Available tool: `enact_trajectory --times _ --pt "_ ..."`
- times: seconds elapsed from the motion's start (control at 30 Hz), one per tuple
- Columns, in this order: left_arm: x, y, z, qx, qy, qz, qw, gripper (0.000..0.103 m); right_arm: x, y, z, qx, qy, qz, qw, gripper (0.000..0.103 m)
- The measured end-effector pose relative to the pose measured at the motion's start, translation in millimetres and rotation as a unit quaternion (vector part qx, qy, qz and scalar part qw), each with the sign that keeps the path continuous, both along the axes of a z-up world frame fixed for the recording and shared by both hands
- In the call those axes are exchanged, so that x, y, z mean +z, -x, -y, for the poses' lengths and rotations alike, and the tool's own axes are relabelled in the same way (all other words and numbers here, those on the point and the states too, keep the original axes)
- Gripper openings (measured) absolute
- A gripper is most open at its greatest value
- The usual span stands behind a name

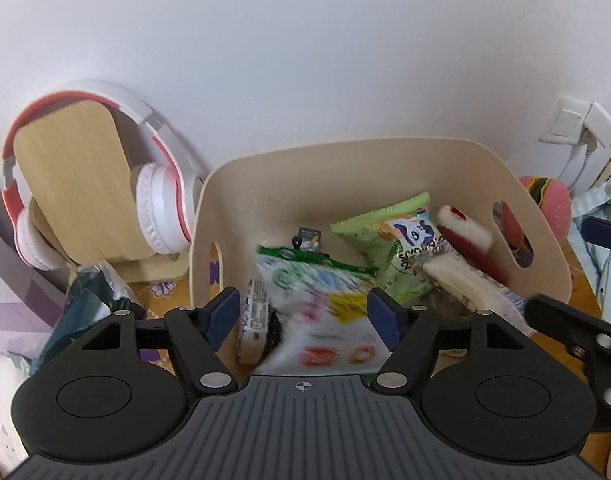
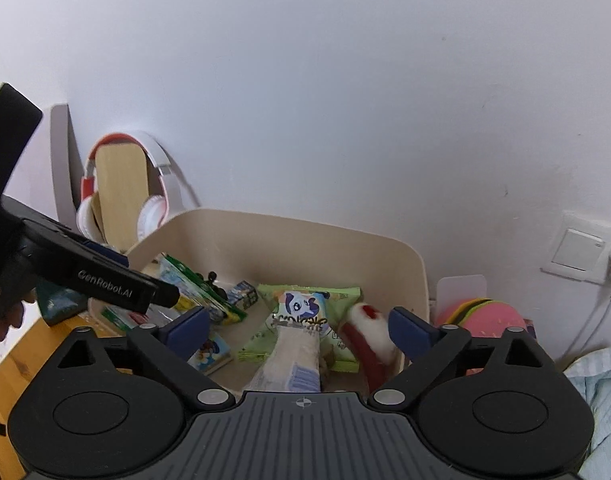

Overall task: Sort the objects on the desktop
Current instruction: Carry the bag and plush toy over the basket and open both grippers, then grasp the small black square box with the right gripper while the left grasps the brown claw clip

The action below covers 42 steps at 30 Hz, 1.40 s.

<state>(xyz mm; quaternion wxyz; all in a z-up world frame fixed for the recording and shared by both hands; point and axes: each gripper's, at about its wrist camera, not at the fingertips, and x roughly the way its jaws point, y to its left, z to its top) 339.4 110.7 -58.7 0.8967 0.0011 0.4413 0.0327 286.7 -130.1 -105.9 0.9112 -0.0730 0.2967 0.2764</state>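
Observation:
A cream storage bin (image 1: 385, 168) stands against the wall and holds snack packets. My left gripper (image 1: 303, 314) is open above the bin's near left part; a blurred white and green packet (image 1: 321, 312) lies between and below its fingers, not gripped. A green pony packet (image 1: 389, 248), a red and white plush piece (image 1: 465, 236) and a white wrapped bar (image 1: 461, 284) lie in the bin. My right gripper (image 2: 299, 330) is open over the bin (image 2: 305, 236), above the white bar (image 2: 293, 360) and the pony packet (image 2: 305, 312).
Red and white headphones (image 1: 161, 200) hang on a wooden stand (image 1: 77, 184) left of the bin. A dark green bag (image 1: 89, 304) lies at the left. A pink burger toy (image 2: 489, 316) sits right of the bin. A wall switch (image 2: 577, 248) with cables is at the right. Striped cloth (image 2: 597, 400) lies at lower right.

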Motion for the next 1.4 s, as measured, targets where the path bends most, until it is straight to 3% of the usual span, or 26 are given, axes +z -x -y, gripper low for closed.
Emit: enact_trajectory --times 0.13,0.37,0.53,0.67,0.97,1.4 --pt "0.6 7.0 1.8 -0.002 -0.014 -0.002 0.9999 0.073 4.6 15.9 11.4 0.002 0.005 0.006 1.0 0.1" --pt "12.3 26.4 -6.0 0.003 0.002 0.018 0.9998 0.073 6.4 34.3 30.6 -0.007 -0.003 0.002 1.0 0.1" --pt "17.1 62.1 4.2 -0.052 0.014 0.013 0.9985 0.073 -6.1 54.1 42.5 0.013 -0.001 -0.02 1.0 0.1" --pt "0.7 90.3 18.9 -0.109 0.024 -0.017 0.9936 0.073 -25.7 72.2 47.5 0.044 0.021 -0.051 0.997 0.1" --pt "-57.9 135.1 63.6 -0.228 0.019 -0.086 0.9698 0.073 -69.4 100.5 45.9 0.089 0.065 -0.092 0.99 0.091" --pt "-96.8 142.1 103.7 -0.353 -0.02 -0.089 0.9312 0.073 -93.3 95.7 41.0 0.109 0.066 -0.111 0.986 0.081"
